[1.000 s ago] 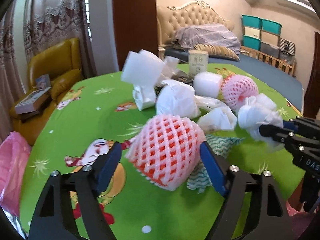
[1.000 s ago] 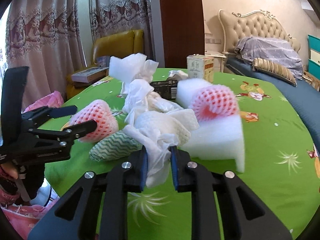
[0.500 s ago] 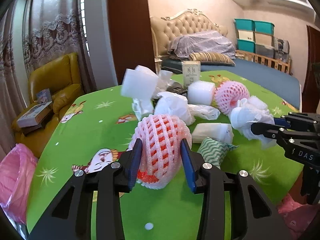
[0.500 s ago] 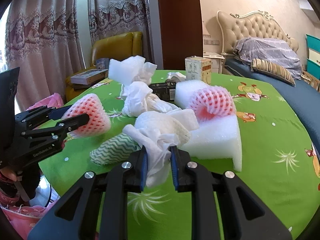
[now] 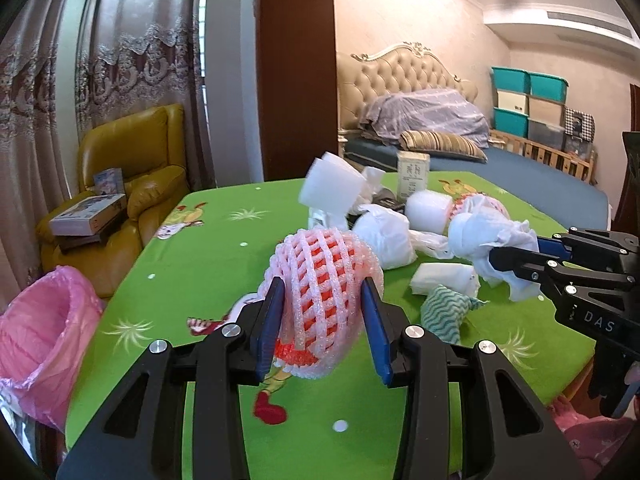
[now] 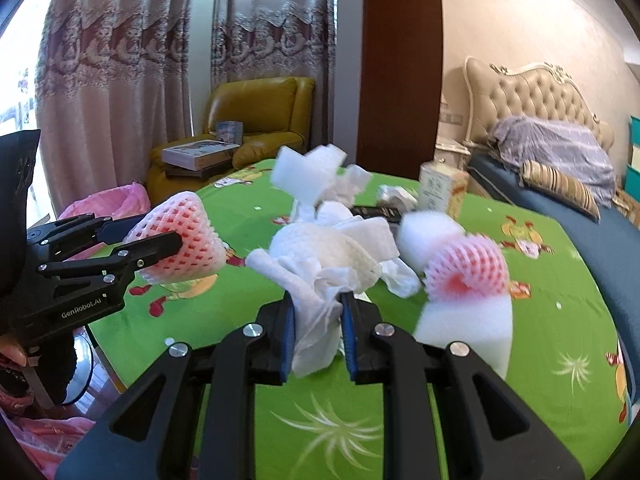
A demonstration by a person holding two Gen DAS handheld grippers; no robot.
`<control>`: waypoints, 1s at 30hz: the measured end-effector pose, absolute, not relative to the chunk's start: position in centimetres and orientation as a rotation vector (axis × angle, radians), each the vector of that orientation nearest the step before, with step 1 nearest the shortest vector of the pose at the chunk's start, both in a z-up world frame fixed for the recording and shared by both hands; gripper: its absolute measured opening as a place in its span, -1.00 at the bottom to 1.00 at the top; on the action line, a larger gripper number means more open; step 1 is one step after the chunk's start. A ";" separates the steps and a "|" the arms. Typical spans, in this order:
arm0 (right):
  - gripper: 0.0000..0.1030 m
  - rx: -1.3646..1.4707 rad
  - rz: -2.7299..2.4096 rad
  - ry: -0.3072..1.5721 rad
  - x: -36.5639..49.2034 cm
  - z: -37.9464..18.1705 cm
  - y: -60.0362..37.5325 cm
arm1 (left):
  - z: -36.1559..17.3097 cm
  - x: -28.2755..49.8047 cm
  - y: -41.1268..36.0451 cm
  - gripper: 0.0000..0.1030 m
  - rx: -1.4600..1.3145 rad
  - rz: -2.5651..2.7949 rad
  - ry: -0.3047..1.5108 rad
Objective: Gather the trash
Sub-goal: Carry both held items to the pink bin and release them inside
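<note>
Carry-off step in hand: left gripper (image 5: 323, 322) fingers clamped on foam fruit net (image 5: 324, 280), right gripper (image 6: 318, 330) fingers pinching crumpled tissue wad (image 6: 320, 276), both clear of table (image 5: 224, 240); next move, judged, calls for swinging both loads over pink bin bag (image 5: 44, 340) and releasing.

Green cartoon-print table (image 5: 208, 264) bears white foam scraps (image 5: 426, 210).

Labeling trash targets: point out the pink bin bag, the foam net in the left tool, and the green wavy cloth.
pink bin bag (image 5: 44, 332), left wrist view, on its side wall.
foam net (image 5: 324, 280), left wrist view, middle of the mesh between the pads.
green wavy cloth (image 5: 442, 314), left wrist view, centre of the fabric.
</note>
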State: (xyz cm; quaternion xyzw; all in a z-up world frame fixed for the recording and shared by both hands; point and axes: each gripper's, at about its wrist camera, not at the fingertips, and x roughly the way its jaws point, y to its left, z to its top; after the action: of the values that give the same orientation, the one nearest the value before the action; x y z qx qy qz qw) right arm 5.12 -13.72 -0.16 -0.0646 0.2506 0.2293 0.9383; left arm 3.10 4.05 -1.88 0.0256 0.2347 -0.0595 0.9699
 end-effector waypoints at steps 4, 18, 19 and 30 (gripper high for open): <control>-0.62 -0.137 0.498 0.502 5.2 0.5 -12.3 | -1.6 2.2 5.7 -0.25 0.038 -0.088 0.462; -0.62 -0.187 0.738 0.480 6.8 1.3 -2.5 | 0.0 -1.2 14.3 -0.25 0.003 0.142 0.407; -0.62 -0.192 0.765 0.476 6.9 1.4 -1.5 | 0.1 -1.5 15.1 -0.25 -0.005 0.163 0.403; -0.61 -0.269 0.974 0.443 7.7 1.7 9.3 | 0.6 -3.9 27.0 -0.25 -0.090 0.372 0.414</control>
State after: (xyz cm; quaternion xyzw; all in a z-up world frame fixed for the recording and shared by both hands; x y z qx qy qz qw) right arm 7.66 9.33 1.75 -0.1276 0.2106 0.4626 0.8517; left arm -3.93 27.00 0.64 -0.0446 0.2043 0.1837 0.9605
